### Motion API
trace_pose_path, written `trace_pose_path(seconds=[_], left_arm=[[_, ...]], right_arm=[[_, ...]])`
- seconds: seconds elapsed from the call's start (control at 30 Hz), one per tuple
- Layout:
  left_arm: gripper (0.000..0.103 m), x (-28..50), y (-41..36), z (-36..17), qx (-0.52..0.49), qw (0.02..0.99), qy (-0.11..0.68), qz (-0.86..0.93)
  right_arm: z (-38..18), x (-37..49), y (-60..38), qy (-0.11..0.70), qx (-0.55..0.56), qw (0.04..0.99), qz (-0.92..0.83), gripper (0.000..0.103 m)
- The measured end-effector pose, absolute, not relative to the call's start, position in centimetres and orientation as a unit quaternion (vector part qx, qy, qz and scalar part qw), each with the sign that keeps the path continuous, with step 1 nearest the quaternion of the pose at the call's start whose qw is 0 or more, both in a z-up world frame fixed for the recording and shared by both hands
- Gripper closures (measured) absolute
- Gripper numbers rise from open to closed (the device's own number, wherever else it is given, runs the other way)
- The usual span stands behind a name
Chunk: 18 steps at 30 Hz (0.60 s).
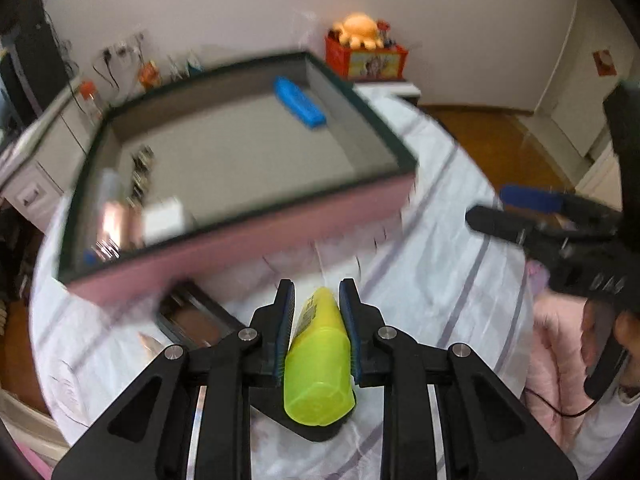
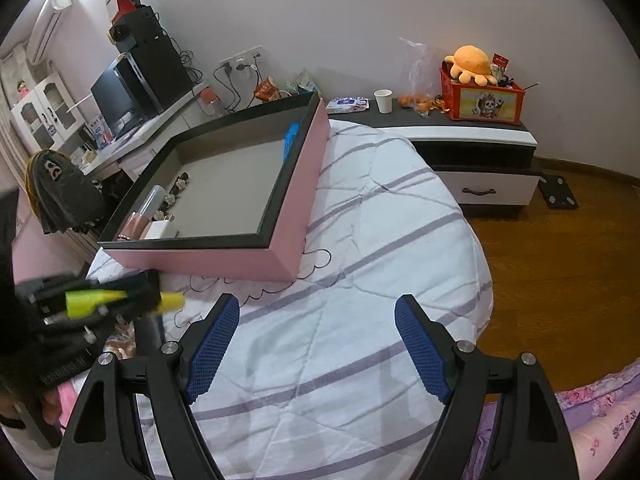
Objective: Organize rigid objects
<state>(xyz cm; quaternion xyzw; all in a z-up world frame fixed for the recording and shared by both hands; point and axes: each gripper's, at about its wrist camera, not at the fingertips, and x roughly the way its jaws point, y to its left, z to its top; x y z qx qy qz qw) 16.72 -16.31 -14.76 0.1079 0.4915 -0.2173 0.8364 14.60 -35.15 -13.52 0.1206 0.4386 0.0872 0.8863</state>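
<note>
The left tool [image 1: 316,300] squeezes a yellow-green bottle [image 1: 318,360] above the striped bed cover [image 2: 360,240], near the pink box [image 2: 224,200]. The bottle's label has small print, too blurry to read. The right tool [image 2: 316,344] is wide apart with nothing in it. Inside the box lie a blue thing [image 1: 298,100], half hidden by the box wall in the right view, and some fuzzy shiny things in the left corner.

Box [image 2: 224,248] on bed [image 2: 360,320], nightstand [image 2: 472,136] behind
</note>
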Motion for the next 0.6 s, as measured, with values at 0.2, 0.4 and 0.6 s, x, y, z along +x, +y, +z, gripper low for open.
trace_pose_path(seconds=[0.2,0.4,0.6], left_arm=[[0.084,16.0,-17.0,-17.6,0.120,0.822,0.518,-0.203],[0.081,15.4,-17.1,-17.5,0.136,0.822,0.518,-0.194],[0.081,14.2,-17.1,-16.9,0.147,0.817,0.518,-0.207]], right_arm=[[-14.6,14.3,-35.1,0.454,0.119,0.879,0.086,0.021],[-14.9,14.1,-34.9,0.459,0.117,0.876,0.090,0.021],[-14.7,13.9,-34.9,0.459,0.115,0.876,0.093,0.021]])
